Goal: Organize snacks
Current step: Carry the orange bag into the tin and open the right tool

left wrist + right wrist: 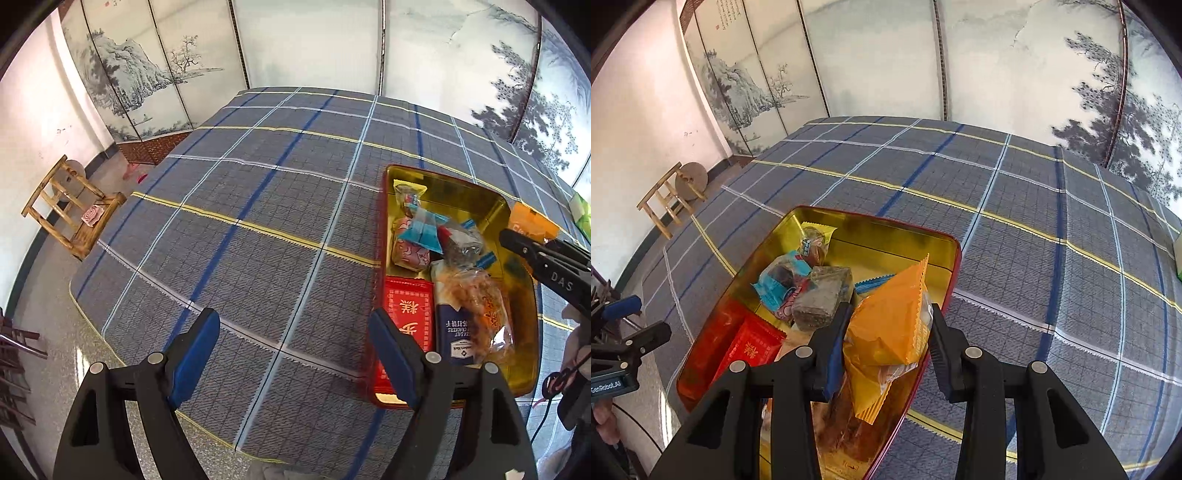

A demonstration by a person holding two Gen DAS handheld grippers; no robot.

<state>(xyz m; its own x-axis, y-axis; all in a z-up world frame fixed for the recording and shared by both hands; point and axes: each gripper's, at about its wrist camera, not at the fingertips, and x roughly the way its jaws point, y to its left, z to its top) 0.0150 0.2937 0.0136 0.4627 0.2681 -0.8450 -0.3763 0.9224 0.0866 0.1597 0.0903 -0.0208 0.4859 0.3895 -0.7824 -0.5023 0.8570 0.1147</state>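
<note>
One tin (448, 182), roughly eight snacks (408, 315)

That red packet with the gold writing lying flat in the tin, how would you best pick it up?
Take the red packet by its crimped end edge, coming from above with the gripper fingers either side of that thin seam. It lies flat against the tin floor, with other snacks crowding beside it, so its broad face offers nothing to pinch.

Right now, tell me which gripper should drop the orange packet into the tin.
Right. The right gripper already holds the orange packet over the tin; the left gripper hangs open and empty beside it.
</note>
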